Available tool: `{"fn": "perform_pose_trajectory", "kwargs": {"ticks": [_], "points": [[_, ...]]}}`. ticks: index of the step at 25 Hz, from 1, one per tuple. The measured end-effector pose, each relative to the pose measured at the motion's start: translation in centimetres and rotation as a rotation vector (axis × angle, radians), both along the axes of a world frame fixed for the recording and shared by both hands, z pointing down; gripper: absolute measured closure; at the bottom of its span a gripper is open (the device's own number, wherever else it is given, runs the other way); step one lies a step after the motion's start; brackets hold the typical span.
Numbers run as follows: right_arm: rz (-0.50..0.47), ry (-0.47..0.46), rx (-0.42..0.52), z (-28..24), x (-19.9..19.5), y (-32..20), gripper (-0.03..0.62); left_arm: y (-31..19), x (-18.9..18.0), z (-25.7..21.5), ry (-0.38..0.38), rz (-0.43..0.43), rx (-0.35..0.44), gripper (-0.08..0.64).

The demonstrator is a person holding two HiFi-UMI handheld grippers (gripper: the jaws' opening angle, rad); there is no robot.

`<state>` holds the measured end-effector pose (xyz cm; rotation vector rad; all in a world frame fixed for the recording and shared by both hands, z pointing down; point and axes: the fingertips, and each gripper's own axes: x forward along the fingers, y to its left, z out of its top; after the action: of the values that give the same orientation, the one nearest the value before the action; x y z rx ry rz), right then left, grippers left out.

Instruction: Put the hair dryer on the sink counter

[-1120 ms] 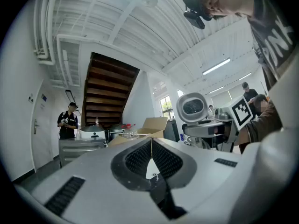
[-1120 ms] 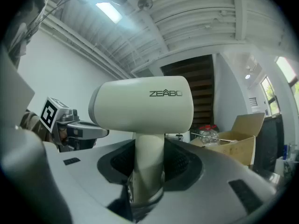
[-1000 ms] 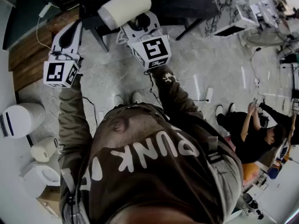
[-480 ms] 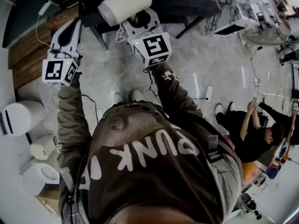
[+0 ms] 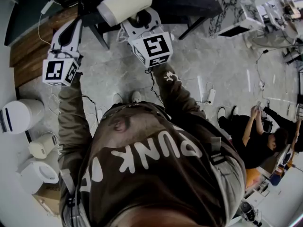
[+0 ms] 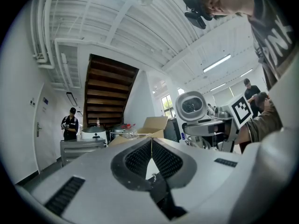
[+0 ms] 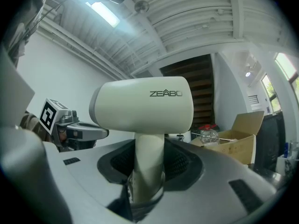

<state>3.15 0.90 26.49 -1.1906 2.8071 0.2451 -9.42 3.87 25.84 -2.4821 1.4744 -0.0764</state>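
Observation:
A cream-white hair dryer [image 7: 145,108] with grey lettering on its barrel stands upright in my right gripper [image 7: 149,158], which is shut on its handle. In the head view the hair dryer [image 5: 125,4] is held at chest height above the floor, just beyond the right gripper [image 5: 140,21] and its marker cube. My left gripper [image 5: 75,28] is raised beside it on the left, apart from the dryer. In the left gripper view its jaws [image 6: 151,143] meet with nothing between them, and the dryer's round end [image 6: 192,106] faces that camera. I cannot pick out a sink counter.
A dark table [image 5: 189,4] and a wooden staircase [image 5: 33,46] lie ahead. White appliances [image 5: 19,116] stand at the left on the floor. An open cardboard box [image 7: 238,139] is on the right. One person [image 5: 255,131] sits at the right; another person [image 6: 70,125] stands near the stairs.
Both grippers have drifted slightly toward the top of the head view. The grip on the hair dryer is unchanged.

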Motion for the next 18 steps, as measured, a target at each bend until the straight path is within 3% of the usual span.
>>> {"fn": "perform_pose_trajectory", "kwargs": {"ticks": [10, 18], "points": [[-0.016, 0.002, -0.01, 0.9, 2.8, 0.4, 0.437, 0.6, 2.1, 0.7, 0.012, -0.032, -0.006, 0.554], [-0.012, 0.018, -0.031, 2.3, 1.4, -2.9, 0.437, -2.8, 0.7, 1.8, 0.005, -0.027, -0.003, 0.554]]}}
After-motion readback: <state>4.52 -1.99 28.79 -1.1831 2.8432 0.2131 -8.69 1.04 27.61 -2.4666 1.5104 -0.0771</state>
